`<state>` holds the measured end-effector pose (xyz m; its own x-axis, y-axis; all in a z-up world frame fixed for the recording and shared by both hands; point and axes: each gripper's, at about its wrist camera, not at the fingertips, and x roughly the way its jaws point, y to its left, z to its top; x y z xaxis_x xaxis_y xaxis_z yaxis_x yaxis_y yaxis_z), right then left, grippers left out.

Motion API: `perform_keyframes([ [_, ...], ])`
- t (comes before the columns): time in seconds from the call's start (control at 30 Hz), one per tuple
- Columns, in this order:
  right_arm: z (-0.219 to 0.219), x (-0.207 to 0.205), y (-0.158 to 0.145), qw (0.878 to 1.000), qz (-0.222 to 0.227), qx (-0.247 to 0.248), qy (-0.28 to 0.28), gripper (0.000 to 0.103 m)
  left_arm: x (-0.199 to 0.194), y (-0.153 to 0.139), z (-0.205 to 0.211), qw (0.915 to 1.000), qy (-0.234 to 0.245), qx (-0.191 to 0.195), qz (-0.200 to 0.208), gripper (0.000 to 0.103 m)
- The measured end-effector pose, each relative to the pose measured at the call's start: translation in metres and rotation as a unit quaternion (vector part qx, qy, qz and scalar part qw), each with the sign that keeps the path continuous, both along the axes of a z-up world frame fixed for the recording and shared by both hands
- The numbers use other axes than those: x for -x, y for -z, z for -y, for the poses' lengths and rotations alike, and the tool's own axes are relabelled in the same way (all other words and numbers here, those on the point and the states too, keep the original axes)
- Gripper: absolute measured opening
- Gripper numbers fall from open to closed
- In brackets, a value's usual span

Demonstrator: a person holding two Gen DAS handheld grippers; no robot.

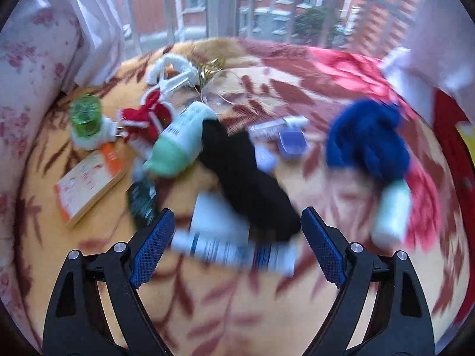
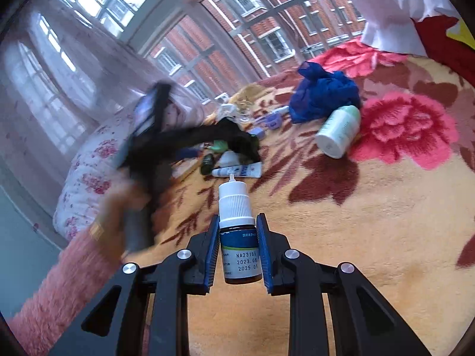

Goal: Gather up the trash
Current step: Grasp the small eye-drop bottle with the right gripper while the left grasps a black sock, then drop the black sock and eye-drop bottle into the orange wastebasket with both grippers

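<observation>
My right gripper [image 2: 237,225] is shut on a small brown dropper bottle [image 2: 239,237] with a white cap, held upright above the blanket. My left gripper [image 1: 237,225] is open and empty, hovering over a white and blue tube [image 1: 234,252] that lies between its fingers beside a black sock [image 1: 246,184]. The left gripper also shows blurred in the right wrist view [image 2: 148,136]. The tube [image 2: 237,171] and black sock [image 2: 237,139] show there too. A white bottle [image 2: 338,132] lies by a crumpled blue bag [image 2: 323,95].
A floral blanket [image 2: 356,222] covers the bed. On it lie a book [image 1: 89,184], a green cup [image 1: 84,115], a mint sock [image 1: 181,139], red cloth [image 1: 145,115], a white hanger [image 1: 175,74] and purple items [image 1: 291,142]. A floral pillow [image 1: 26,89] lies left; windows stand behind.
</observation>
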<state>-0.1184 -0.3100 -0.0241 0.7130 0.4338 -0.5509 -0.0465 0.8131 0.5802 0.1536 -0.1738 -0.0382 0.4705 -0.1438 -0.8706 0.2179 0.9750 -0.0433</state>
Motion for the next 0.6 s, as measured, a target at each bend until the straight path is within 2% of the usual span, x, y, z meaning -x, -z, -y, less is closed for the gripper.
perform_keyframes([
  [0.03, -0.001, -0.001, 0.0, 1.0, 0.003, 0.005, -0.004, 0.025, -0.019, 0.009, 0.004, 0.9997, -0.018, -0.003, -0.017, 0.079],
  [0.07, -0.001, -0.002, 0.002, 1.0, 0.002, 0.009, -0.003, 0.025, -0.029, 0.014, 0.007, 0.9994, -0.022, -0.005, -0.027, 0.052],
  [0.1, -0.001, -0.003, 0.005, 1.0, 0.0, 0.007, -0.004, 0.025, -0.035, 0.019, 0.007, 0.9989, -0.026, -0.004, -0.038, 0.038],
  [0.13, -0.001, -0.006, 0.008, 1.0, -0.004, 0.003, -0.008, 0.025, -0.042, 0.023, 0.004, 0.9981, -0.028, 0.018, -0.053, 0.02],
  [0.17, -0.001, -0.008, 0.01, 1.0, -0.008, 0.0, -0.01, 0.025, -0.04, 0.022, 0.002, 0.998, -0.028, 0.022, -0.052, 0.013],
  [0.23, -0.003, -0.01, 0.013, 1.0, -0.012, -0.001, -0.013, 0.025, -0.037, 0.017, 0.001, 0.9989, -0.024, 0.003, -0.04, 0.011],
  [0.37, -0.013, -0.007, 0.007, 1.0, -0.002, 0.013, -0.021, 0.025, -0.01, -0.009, -0.008, 1.0, 0.0, -0.006, -0.008, 0.01],
  [0.43, -0.02, -0.003, 0.002, 0.999, 0.008, 0.025, -0.027, 0.025, 0.017, -0.029, -0.017, 0.9996, 0.014, -0.007, 0.022, 0.01],
  [0.53, -0.028, 0.001, -0.006, 0.999, 0.012, 0.037, -0.027, 0.025, 0.051, -0.051, -0.031, 0.9987, 0.027, 0.006, 0.042, 0.01],
  [0.6, -0.035, 0.008, -0.014, 0.999, 0.017, 0.043, -0.024, 0.025, 0.088, -0.066, -0.043, 0.9972, 0.04, 0.014, 0.061, 0.01],
])
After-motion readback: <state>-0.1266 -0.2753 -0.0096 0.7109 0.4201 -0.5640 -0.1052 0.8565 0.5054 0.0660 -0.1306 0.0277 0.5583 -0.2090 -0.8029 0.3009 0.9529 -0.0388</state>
